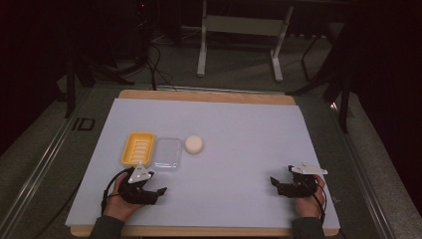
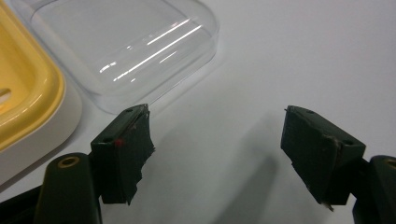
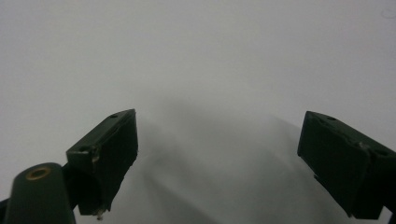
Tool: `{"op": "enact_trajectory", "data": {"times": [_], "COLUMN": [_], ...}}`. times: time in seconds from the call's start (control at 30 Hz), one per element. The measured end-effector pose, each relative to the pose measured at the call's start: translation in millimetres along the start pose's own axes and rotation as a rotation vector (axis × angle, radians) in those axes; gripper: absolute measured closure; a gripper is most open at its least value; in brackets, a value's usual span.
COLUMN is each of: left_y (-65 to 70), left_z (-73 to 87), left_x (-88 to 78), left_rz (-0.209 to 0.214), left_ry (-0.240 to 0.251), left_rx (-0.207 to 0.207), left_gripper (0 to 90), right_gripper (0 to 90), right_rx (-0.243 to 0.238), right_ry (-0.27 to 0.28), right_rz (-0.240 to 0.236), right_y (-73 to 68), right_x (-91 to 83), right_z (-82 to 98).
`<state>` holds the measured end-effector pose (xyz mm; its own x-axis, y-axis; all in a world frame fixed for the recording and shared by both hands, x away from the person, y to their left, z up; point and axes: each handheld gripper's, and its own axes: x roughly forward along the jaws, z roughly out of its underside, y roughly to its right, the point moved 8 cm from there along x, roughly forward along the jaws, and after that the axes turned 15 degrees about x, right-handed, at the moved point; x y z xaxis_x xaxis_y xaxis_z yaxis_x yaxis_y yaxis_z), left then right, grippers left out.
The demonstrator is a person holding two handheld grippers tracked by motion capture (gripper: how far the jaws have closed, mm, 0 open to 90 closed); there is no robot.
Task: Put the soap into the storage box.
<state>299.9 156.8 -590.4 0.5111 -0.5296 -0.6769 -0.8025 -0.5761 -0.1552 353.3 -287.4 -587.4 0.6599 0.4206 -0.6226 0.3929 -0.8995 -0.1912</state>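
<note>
on the desk (image 1: 239, 124), covered by a pale sheet, a yellow soap dish (image 1: 138, 148) lies at about 9 o'clock from the centre, with a clear plastic lid (image 1: 167, 154) touching its right side and a round white soap (image 1: 193, 144) just beside the lid, apart from it. the person's left hand (image 1: 119, 196) comes in from 7 o'clock, resting low on the sheet and holding the left gripper (image 1: 158, 191), which points toward 3 o'clock just below the dish and lid. its jaws stand wide apart with nothing between them; in the left gripper view the left gripper (image 2: 217, 140) hangs over bare sheet, the lid (image 2: 126, 46) near the left jaw. the right hand (image 1: 309, 199) enters from 5 o'clock, holding the right gripper (image 1: 274, 183) pointed toward 9 o'clock, well apart from the three things. in the right gripper view the right gripper (image 3: 218, 144) has its jaws wide over bare sheet, gripping nothing.
</note>
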Motion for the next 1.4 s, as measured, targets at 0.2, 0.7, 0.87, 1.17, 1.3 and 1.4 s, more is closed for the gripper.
{"op": "enact_trajectory", "data": {"times": [0.2,0.7,0.87,1.17,1.3,1.4], "left_y": [-0.3,4.2,4.4,1.7,1.7,1.1], "left_z": [-1.1,-8.7,-4.0,-7.7,-17.1,-20.8], "left_x": [-0.4,-0.9,-2.9,-6.7,-6.8,-6.5], "left_rz": [0.001,0.026,0.03,0.032,0.04,0.039], "left_ry": [0.007,-0.012,-0.055,-0.063,-0.041,-0.049], "left_rx": [-0.008,0.053,0.095,0.119,0.13,0.143], "left_gripper": [24.8,24.9,24.9,24.8,24.9,24.9], "right_gripper": [14.2,14.1,14.1,14.3,14.7,14.8], "right_rx": [-0.019,-0.034,-0.042,-0.047,-0.05,-0.051], "right_ry": [0.011,0.035,0.052,0.054,0.055,0.056], "right_rz": [-0.001,0.004,0.009,0.015,0.014,0.013], "right_y": [-1.5,-2.7,-3.0,-3.4,-3.7,-4.0], "right_x": [-0.9,-2.7,-4.1,-4.3,-4.4,-4.5], "right_z": [0.2,-0.2,-0.6,-0.5,-0.5,-0.4]}}
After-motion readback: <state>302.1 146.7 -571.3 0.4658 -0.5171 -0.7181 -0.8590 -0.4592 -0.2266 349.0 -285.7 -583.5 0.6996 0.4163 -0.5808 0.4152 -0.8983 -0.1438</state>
